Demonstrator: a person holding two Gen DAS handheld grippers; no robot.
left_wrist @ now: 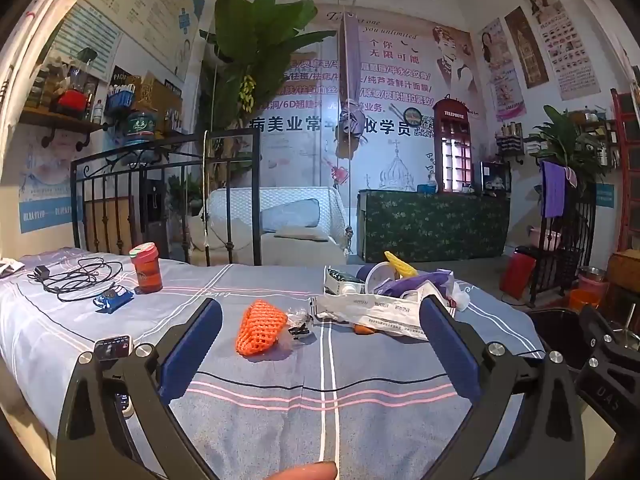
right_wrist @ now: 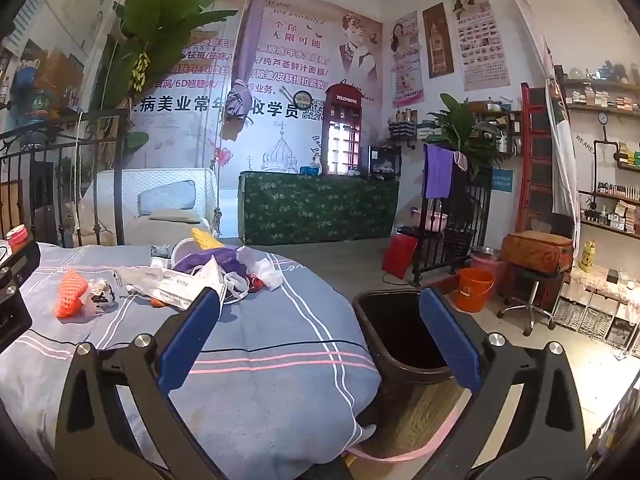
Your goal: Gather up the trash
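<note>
Trash lies scattered on a blue striped bedspread: an orange foam fruit net, a crumpled clear wrapper, a white printed mailer bag, and a pile of purple and white plastic bags with a yellow net and a white cup. My left gripper hovers open above the bed, short of the orange net, with nothing between its fingers. My right gripper is open too, held over the bed's right edge beside a dark brown trash bin on the floor. The same trash pile sits ahead to its left.
On the bed's left lie a red lidded cup, a black charger cable, a blue packet and a small device. A black iron bed frame stands behind. An orange bucket, a stool and shelves stand right of the bin.
</note>
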